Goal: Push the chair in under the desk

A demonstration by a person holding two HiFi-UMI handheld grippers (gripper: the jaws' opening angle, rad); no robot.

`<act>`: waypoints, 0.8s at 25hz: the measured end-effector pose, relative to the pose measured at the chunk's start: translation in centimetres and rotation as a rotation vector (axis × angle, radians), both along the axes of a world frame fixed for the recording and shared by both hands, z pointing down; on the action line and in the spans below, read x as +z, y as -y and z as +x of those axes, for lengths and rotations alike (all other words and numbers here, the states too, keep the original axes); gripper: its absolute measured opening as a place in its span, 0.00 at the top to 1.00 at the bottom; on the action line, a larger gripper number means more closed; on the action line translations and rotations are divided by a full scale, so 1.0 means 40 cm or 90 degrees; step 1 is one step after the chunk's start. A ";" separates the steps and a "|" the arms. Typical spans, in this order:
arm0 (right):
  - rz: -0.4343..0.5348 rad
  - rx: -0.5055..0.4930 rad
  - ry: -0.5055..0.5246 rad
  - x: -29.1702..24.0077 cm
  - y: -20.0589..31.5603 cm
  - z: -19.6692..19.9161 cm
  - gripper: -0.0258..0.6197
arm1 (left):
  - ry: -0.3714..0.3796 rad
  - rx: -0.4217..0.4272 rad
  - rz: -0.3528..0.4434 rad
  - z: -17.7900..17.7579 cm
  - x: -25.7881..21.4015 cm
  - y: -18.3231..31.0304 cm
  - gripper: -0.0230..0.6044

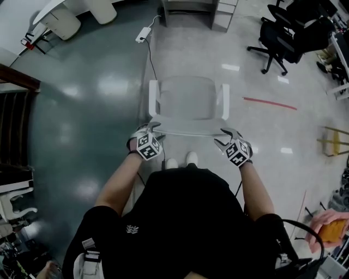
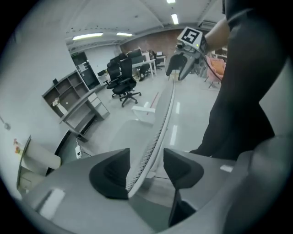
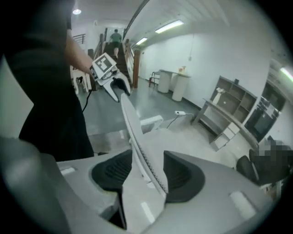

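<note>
- One white chair (image 1: 189,98) stands on the floor (image 1: 82,109), directly in front of the person (image 1: 185,218) and well apart from the desk (image 1: 191,11) at the far end.
- Its seat faces away from the person, toward the desk. The backrest rim (image 1: 188,132) runs crosswise, left to right.
- There are two grippers, one at each end of that rim.
- The left gripper (image 1: 154,128) has its jaws spread wide and straddles the rim, with a gap on one side.
- The right gripper (image 1: 228,134) also has its jaws wide, with the rim between them.
- At least two black office chairs (image 1: 278,38) stand far off to the right.
</note>
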State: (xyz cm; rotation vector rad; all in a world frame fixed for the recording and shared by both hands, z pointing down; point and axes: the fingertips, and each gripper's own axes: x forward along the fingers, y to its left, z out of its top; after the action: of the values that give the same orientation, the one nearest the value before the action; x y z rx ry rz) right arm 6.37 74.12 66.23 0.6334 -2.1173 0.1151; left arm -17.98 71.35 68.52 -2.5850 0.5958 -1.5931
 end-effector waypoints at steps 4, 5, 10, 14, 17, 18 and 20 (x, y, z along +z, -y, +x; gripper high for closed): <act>-0.022 -0.042 -0.040 0.050 0.002 0.002 0.75 | 0.041 -0.006 -0.028 0.010 0.032 0.019 0.62; -0.030 -0.041 -0.031 0.054 0.005 0.006 0.76 | 0.042 -0.017 -0.038 0.012 0.034 0.023 0.60; -0.034 -0.037 0.000 0.052 0.053 0.030 0.77 | 0.045 -0.063 -0.053 0.025 0.037 0.067 0.65; -0.022 -0.022 0.005 0.053 0.117 0.035 0.77 | 0.083 -0.062 -0.029 0.030 0.044 0.134 0.67; -0.027 -0.021 0.000 0.054 0.173 0.042 0.77 | 0.100 -0.066 -0.038 0.037 0.047 0.195 0.67; -0.030 -0.023 -0.002 0.054 0.192 0.042 0.77 | 0.105 -0.063 -0.044 0.037 0.047 0.214 0.67; -0.031 -0.025 -0.004 0.054 0.233 0.041 0.77 | 0.109 -0.056 -0.046 0.036 0.048 0.256 0.67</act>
State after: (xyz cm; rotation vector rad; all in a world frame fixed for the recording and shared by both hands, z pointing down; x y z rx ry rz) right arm 8.00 64.81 68.37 0.5615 -2.1138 0.1423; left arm -16.56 61.11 70.45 -2.4681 0.6567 -1.8737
